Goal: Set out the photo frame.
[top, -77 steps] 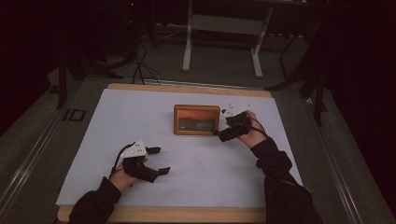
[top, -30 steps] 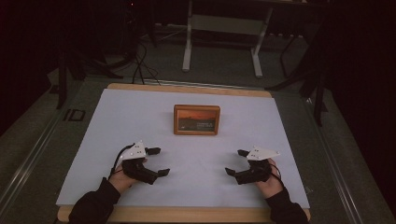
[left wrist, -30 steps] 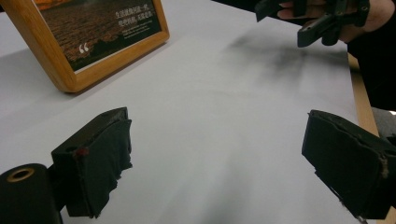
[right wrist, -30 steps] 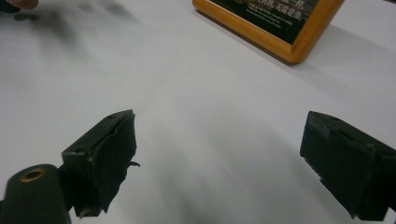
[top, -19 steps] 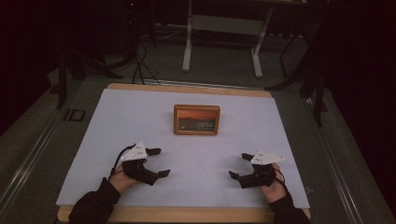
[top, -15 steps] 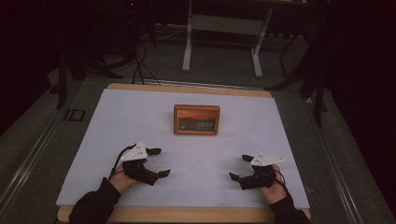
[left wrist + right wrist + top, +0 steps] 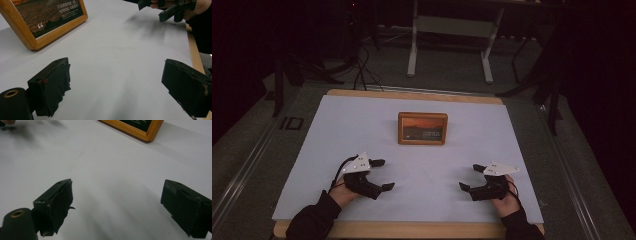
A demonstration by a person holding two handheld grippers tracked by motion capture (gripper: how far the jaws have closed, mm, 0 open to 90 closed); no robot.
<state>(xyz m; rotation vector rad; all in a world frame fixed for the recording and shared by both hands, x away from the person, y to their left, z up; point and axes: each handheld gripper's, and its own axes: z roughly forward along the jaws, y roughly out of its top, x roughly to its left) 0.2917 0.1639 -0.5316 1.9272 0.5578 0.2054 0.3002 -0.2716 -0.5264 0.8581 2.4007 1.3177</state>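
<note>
Centrally on the table (image 7: 362,120), toward its far edge, stands a wooden picture frame (image 7: 422,128), upright and leaning slightly back. Its border is smooth, warm-toned wood, rectangular and wider than tall; the insert shows a dark orange landscape with small pale lettering and a quotation mark, seen close in the left gripper view (image 7: 47,18). The table surface is a matte, pale sheet, with a light wooden edge showing at the near and far sides.

The left gripper (image 7: 381,175) rests on the sheet at the near left, held in a hand with a dark sleeve; its jaws stand wide apart with nothing between them. The black pads (image 7: 53,87) look rough and frayed at their edges. The right gripper (image 7: 471,177) lies at the near right, jaws likewise spread and empty, pads (image 7: 56,206) similarly worn.

The frame sits beyond and between the two grippers, well apart from both, untouched by either.
</note>
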